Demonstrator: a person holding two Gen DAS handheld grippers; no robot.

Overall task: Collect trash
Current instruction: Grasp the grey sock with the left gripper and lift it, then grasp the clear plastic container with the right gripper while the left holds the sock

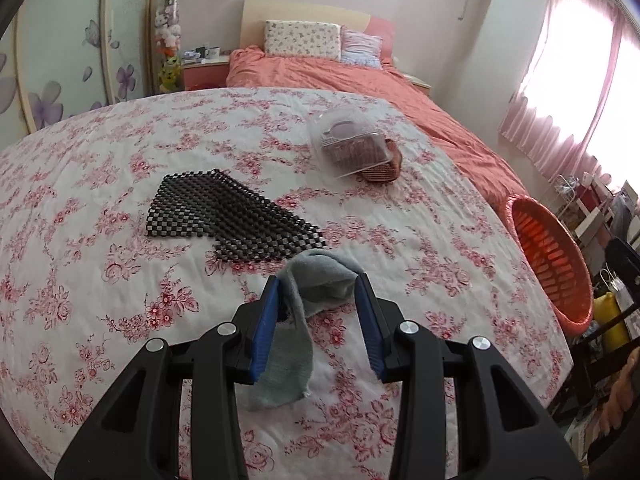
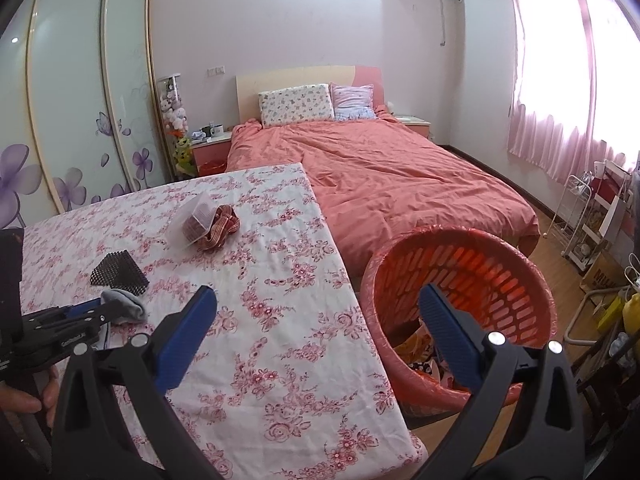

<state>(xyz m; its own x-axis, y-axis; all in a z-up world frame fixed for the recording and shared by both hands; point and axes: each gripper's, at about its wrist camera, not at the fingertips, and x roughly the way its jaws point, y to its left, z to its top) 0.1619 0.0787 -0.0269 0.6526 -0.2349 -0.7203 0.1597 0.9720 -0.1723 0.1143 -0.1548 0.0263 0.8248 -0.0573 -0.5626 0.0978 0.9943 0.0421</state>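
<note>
A grey sock lies on the floral tablecloth, bunched between the blue pads of my left gripper; the jaws stand wide on either side of it, open. The sock also shows in the right wrist view, at the left gripper's tip. A black mesh mat lies just beyond it. A clear plastic clamshell box rests on a red striped cloth farther back. My right gripper is open and empty, over the table's right edge and the orange basket.
The orange basket stands on the floor right of the table, with trash in its bottom. A bed with a salmon cover lies beyond the table. A wire rack and clutter stand at the right wall.
</note>
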